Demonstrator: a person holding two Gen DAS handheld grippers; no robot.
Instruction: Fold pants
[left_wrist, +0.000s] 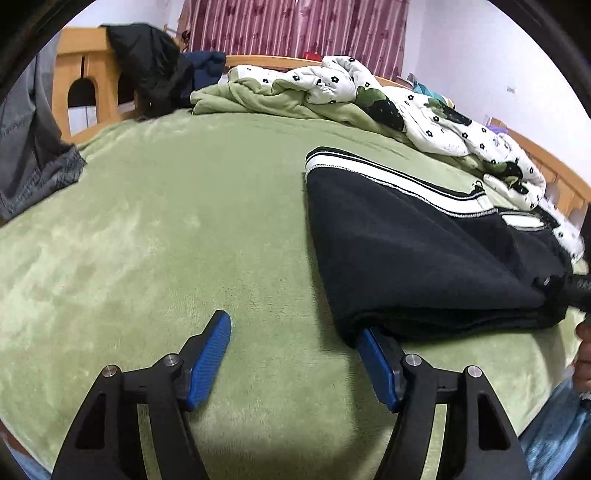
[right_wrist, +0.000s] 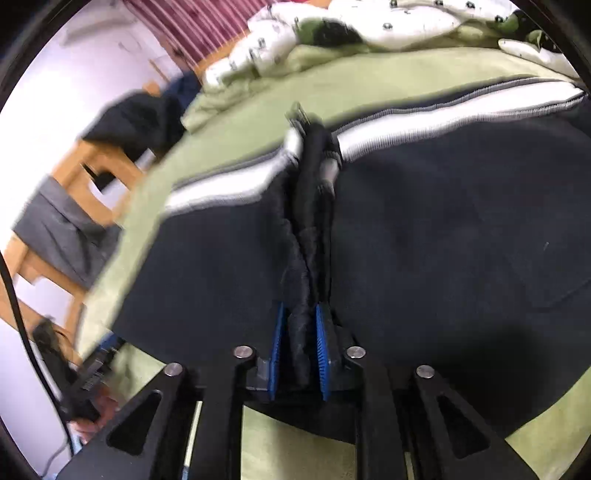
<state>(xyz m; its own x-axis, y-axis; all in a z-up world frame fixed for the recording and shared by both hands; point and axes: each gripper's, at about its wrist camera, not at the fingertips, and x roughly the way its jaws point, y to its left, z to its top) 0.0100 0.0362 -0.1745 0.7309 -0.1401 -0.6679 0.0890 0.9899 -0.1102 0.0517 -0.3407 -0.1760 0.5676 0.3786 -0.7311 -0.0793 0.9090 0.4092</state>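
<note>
The black pants (left_wrist: 424, 258) with white side stripes lie folded on the green bed blanket (left_wrist: 166, 240). My left gripper (left_wrist: 295, 336) is open, low over the blanket at the pants' near left corner; its right finger (left_wrist: 376, 365) is tucked under the fabric edge, its left finger (left_wrist: 210, 358) rests free. My right gripper (right_wrist: 301, 347) is shut on a bunched ridge of the black pants (right_wrist: 443, 240), and its blue pads (right_wrist: 322, 350) squeeze the fabric. The right wrist view is motion-blurred.
A crumpled white flowered quilt (left_wrist: 406, 107) lies along the far side of the bed. A dark jacket (left_wrist: 151, 70) hangs on the wooden bed frame (left_wrist: 81, 74). Grey cloth (left_wrist: 33, 155) lies at the left edge. The right gripper's body (left_wrist: 576, 288) shows at the right.
</note>
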